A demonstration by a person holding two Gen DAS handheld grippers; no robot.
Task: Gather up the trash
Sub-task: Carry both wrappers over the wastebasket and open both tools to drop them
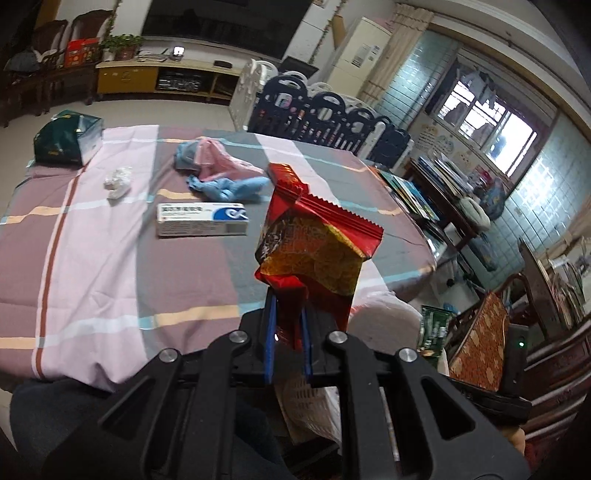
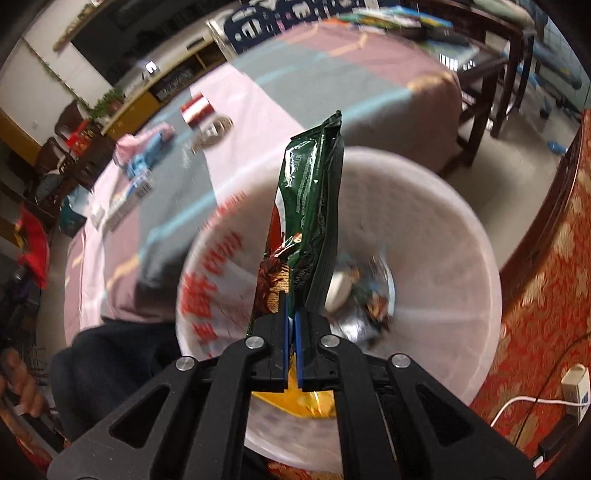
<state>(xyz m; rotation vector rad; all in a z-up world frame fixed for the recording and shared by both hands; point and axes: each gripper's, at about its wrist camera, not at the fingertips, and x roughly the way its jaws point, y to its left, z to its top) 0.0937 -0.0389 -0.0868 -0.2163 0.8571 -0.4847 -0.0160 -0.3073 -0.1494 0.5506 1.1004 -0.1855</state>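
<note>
Black tongs (image 1: 288, 314) – blue pads, silver screws, dark sleeve

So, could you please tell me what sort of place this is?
Most likely a home living room: a large dark television above a low media cabinet, a cloth-covered table and a standing air conditioner near the window.

Open cloth on the near left of the worktop (image 1: 92, 258): free passage. Farther back, in the way: white carton (image 1: 202, 219), crumpled tissue (image 1: 118, 181), blue and pink cloths (image 1: 221, 170), dark green box (image 1: 66, 138). Below the right gripper (image 2: 291, 314), wide-open white bag (image 2: 461, 258), trash at its bottom only. Red patterned cushion (image 2: 535, 277) close on the bag's right.
</note>
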